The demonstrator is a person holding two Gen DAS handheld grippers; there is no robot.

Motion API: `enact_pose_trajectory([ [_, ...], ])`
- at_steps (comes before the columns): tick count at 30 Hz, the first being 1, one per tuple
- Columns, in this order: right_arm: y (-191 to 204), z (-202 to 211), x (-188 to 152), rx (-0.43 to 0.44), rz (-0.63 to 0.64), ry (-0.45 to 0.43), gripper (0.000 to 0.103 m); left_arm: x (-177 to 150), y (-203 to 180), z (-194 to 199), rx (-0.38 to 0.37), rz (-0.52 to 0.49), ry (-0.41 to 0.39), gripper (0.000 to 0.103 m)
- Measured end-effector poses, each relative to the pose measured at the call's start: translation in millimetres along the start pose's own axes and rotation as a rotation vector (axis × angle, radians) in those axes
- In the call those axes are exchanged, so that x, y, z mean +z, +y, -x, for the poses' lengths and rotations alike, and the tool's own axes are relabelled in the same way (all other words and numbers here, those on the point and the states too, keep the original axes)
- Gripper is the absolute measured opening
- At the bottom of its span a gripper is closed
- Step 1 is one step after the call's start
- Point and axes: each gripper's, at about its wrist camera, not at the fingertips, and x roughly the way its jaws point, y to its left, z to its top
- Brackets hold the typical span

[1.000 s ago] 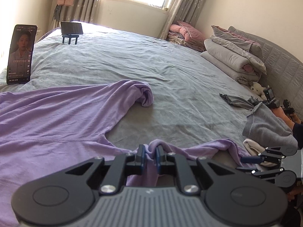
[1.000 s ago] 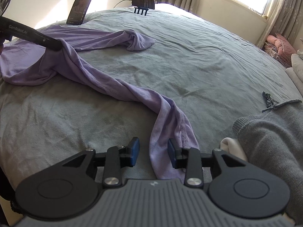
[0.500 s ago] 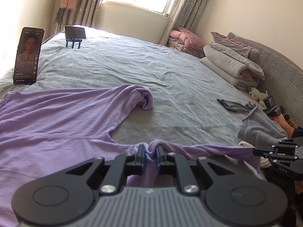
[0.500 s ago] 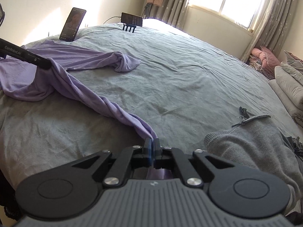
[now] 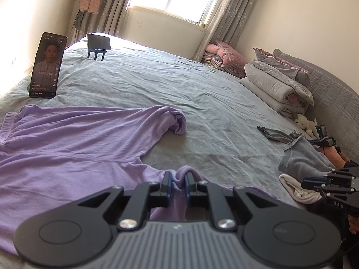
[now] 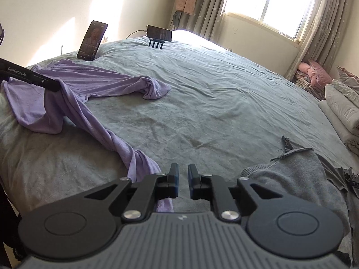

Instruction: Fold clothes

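Left gripper (image 5: 178,180) pinches a soft fold of the purple shirt (image 5: 67,148); right gripper (image 6: 183,176) has just parted, empty, above the wrinkled grey sheet (image 6: 213,103).

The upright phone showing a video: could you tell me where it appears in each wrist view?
Left wrist: upright phone at far left, beyond the purple garment.
Right wrist: upright phone at upper left, again just past the purple garment.
Shared landmark: the dark phone on a stand.
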Motion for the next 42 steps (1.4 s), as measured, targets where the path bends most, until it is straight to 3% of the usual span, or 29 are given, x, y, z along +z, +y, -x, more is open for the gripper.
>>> enact_pose_trajectory([
  [1,7,-2,-2,0.012,0.014,0.006,0.033,0,0,-1,0.002,-0.004,0.002,0.011],
  [3,21,-7,-6,0.034,0.049,0.015,0.048,0,1,-4,0.005,-0.003,0.006,0.011],
  [8,39,-25,-13,0.087,0.113,0.049,0.048,-2,3,-7,0.007,0.007,0.007,0.011],
  [9,42,-28,-15,0.098,0.123,0.058,0.043,-2,3,-7,0.008,0.008,0.007,0.011],
  [12,44,-40,-19,0.090,0.144,0.098,0.006,-3,6,-8,0.012,0.012,0.009,0.011],
  [13,41,-42,-18,0.081,0.131,0.102,0.002,-3,7,-9,0.014,0.013,0.011,0.011],
  [18,17,-29,-6,0.044,0.037,0.033,0.000,-3,11,-10,0.025,0.018,0.011,0.011],
  [24,-9,-41,19,-0.042,0.036,-0.010,0.000,-2,17,-15,0.032,0.049,-0.001,0.011],
  [30,-30,-95,37,-0.070,0.015,0.036,0.000,0,18,-24,0.078,0.044,-0.015,0.011],
  [38,-36,-154,40,-0.033,-0.032,0.108,0.001,-1,31,-41,0.130,0.069,0.022,0.011],
  [39,-36,-157,38,-0.029,-0.037,0.111,0.001,-2,33,-43,0.135,0.076,0.028,0.011],
  [42,-39,-155,36,-0.026,-0.069,0.100,0.017,-3,38,-45,0.137,0.094,0.035,0.011],
])
